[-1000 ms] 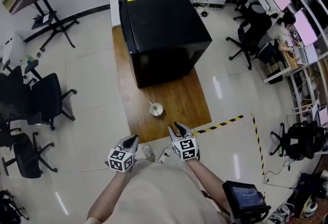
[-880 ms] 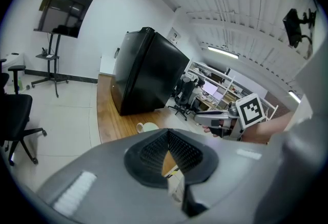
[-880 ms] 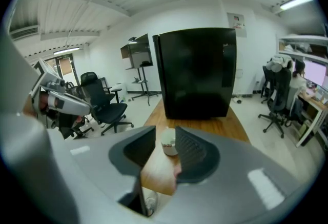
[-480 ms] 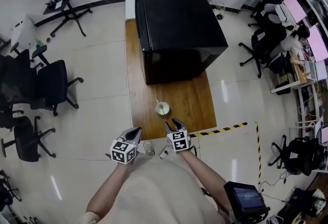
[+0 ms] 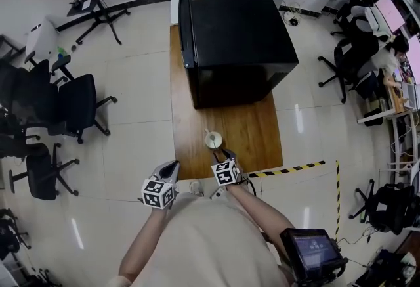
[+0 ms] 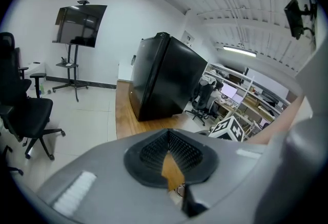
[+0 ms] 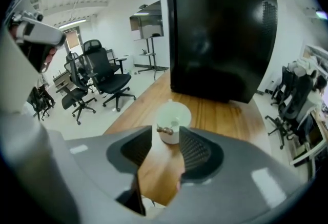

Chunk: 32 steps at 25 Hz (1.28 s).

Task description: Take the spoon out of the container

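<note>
**Head view.** A long brown wooden table (image 5: pixel 252 138) is standing on a pale glossy floor. It is carrying a large black box-shaped cabinet (image 5: pixel 236 36) at its far end. A small round white container (image 5: pixel 213 140) is sitting on the bare wood nearer the person; the spoon in it is too small to make out here. The right gripper (image 5: pixel 226 155) is pointing at the container from just beside it, over the table's near edge. The left gripper (image 5: pixel 171 168) is hanging off the table's near left corner, well apart from the container. Black wheeled office chairs (image 5: pixel 79 105) are standing at the left, and a yellow-and-black striped floor tape (image 5: pixel 289 168) is running off to the right.

**Left gripper view.** The left gripper (image 6: pixel 168 138) is holding its jaws drawn together at the tips, with only a thin wedge of wood showing behind them and nothing clasped.

**Right gripper view.** The right gripper (image 7: pixel 166 141) is opening its jaws, and they are standing wide apart. The white container (image 7: pixel 173 115) is sitting just ahead of the tips, touching neither pad. A spoon with a brown knobbed handle (image 7: pixel 165 129) is lying inside it, the handle end resting on the near rim.
</note>
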Available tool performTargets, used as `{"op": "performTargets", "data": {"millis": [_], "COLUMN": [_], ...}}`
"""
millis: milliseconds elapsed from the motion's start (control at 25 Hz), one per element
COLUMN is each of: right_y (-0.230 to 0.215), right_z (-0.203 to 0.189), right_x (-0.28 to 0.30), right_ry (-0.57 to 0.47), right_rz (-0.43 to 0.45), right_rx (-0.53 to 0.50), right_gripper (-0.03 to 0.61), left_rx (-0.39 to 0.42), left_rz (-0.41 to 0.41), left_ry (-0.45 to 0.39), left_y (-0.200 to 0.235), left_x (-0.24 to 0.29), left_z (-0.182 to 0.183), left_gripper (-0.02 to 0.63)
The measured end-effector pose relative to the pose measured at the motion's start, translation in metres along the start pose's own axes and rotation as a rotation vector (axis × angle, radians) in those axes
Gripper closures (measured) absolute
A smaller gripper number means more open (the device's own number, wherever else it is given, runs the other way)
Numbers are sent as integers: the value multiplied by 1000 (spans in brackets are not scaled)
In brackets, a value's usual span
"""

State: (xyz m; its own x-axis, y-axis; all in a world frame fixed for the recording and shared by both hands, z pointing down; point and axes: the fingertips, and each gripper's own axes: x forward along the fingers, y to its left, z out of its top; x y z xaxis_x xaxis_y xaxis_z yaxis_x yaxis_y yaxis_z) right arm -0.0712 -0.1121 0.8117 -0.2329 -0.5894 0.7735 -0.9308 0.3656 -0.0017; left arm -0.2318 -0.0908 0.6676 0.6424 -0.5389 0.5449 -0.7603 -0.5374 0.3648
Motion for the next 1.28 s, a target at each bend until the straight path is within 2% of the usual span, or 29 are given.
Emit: {"op": "performTargets", "data": {"millis": [440,600,760,1160,1280], "right_y": [3,2,4,-2,-3], "right_z": [-8,-6,-3,18,28], "right_x": [24,27,24,-3,-19], "right_ry": [75,95,76,20,-12], "right_rz": [29,49,95,217,263], "right_rx": [-26,-66,-116,-130,-184], "right_gripper": [414,449,451,453,453], "left_rx": [-8,-35,-72,-100,-101], "left_rz": [26,61,99,138,135], "left_ry": [4,-7,-25,-32,-28], "left_y": [-2,3,4,-19,-26], "left_x": [-4,-3,1,15,22], "left_z": [-2,0,1,3,4], "left_gripper": [611,611,611,611,611]}}
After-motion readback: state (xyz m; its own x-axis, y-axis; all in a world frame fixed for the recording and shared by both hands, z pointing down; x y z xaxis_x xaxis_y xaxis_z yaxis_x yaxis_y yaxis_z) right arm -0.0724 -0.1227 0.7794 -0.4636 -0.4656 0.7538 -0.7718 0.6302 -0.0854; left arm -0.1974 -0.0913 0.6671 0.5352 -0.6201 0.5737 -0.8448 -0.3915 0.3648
